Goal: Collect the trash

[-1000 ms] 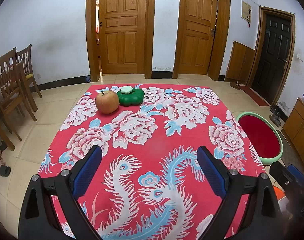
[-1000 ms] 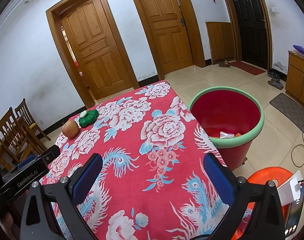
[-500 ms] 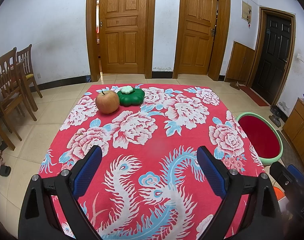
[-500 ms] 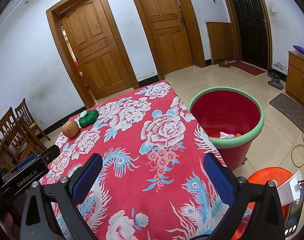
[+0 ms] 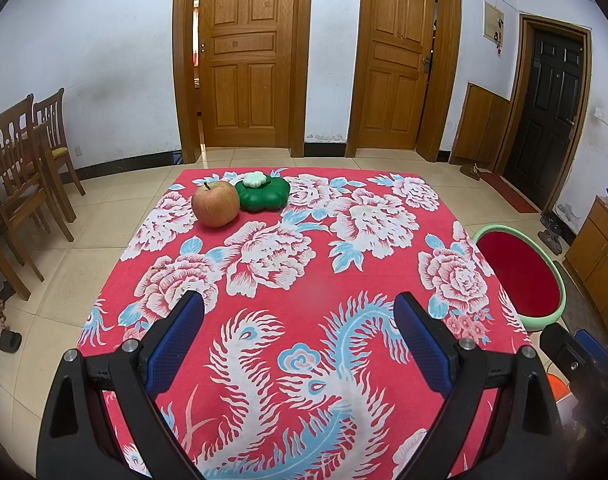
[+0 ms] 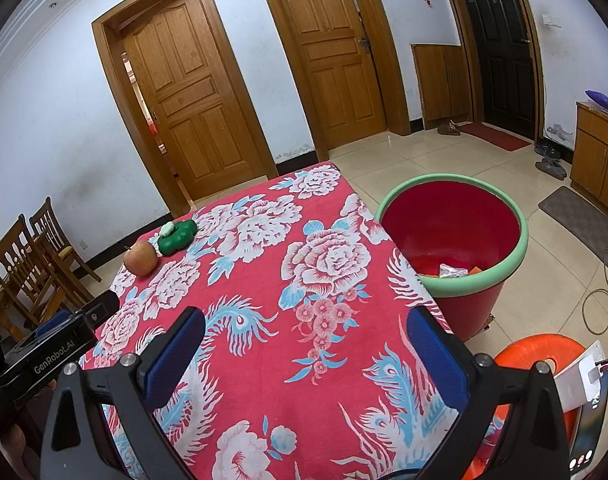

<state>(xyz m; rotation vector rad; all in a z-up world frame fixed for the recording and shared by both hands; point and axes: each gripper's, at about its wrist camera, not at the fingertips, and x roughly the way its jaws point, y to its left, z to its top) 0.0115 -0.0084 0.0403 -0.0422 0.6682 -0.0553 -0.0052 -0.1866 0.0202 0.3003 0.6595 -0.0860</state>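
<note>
Trash (image 6: pixel 456 270) lies low inside the red bin (image 6: pixel 500 276) with the green rim, on the floor just beside the worktop's (image 5: pixel 312 280) right edge; only a crumpled silvery scrap and an orange sliver show, so its long axis cannot be told. The left gripper (image 5: pixel 299 322) and right gripper (image 6: pixel 306 334) both have blue fingers (image 5: pixel 175 340) spread wide, holding nothing, above the red floral cloth. At the far end, an apple (image 5: pixel 215 205) touches a green dish (image 5: pixel 263 196). Beyond are 2 wooden doors and chairs.

Reads "GenRobot.AI" in white on the black camera housing of the left tool (image 6: pixel 49 356), at 8 o'clock in the right-wrist view.
</note>
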